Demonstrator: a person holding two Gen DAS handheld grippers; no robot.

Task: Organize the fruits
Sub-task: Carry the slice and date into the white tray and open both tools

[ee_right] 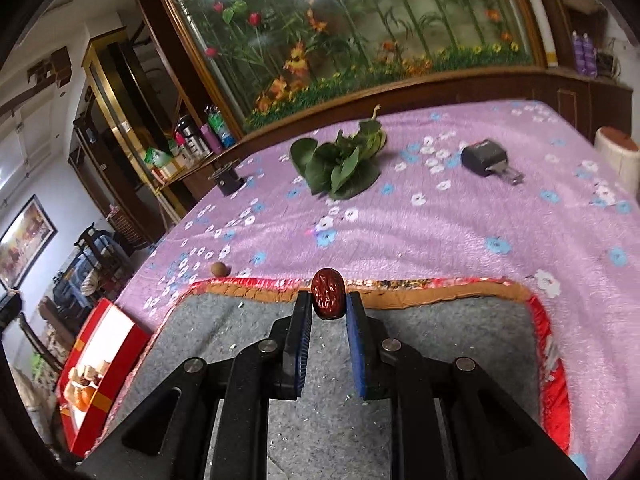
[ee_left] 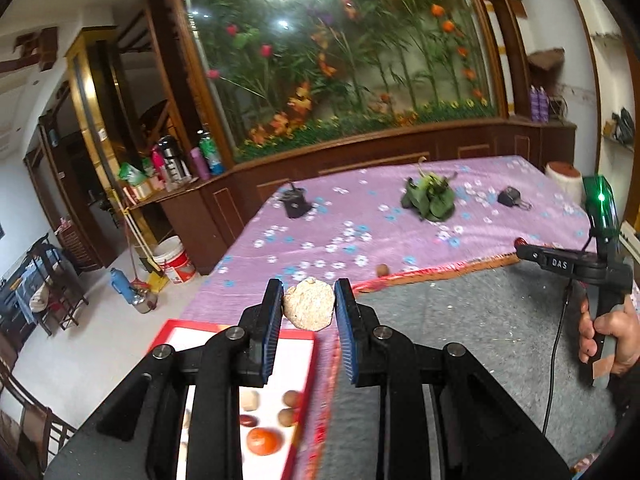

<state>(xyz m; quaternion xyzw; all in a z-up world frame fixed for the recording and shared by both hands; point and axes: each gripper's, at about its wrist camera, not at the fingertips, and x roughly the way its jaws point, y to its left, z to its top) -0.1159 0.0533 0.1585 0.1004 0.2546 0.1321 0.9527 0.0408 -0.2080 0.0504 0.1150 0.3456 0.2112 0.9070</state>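
My left gripper (ee_left: 308, 305) is shut on a pale, rough, lumpy piece of food (ee_left: 308, 307), held above the near right edge of a red box (ee_left: 168, 330) with a white inside. In the box lie an orange fruit (ee_left: 264, 441), a red date (ee_left: 249, 421) and brown round fruits (ee_left: 291, 399). My right gripper (ee_right: 329, 300) is shut on a wrinkled red date (ee_right: 328, 294) above the grey mat (ee_right: 224, 340). A small brown round fruit (ee_right: 219, 269) lies on the purple cloth beyond the mat; it also shows in the left wrist view (ee_left: 382, 270). The box also shows in the right wrist view (ee_right: 102, 376).
A bunch of green leaves (ee_right: 340, 164) lies on the flowered purple cloth (ee_right: 440, 232), with a black clip-like object (ee_right: 486, 160) to its right and a black device (ee_right: 228, 178) at the far left edge. The right hand-held gripper (ee_left: 592, 268) shows in the left wrist view.
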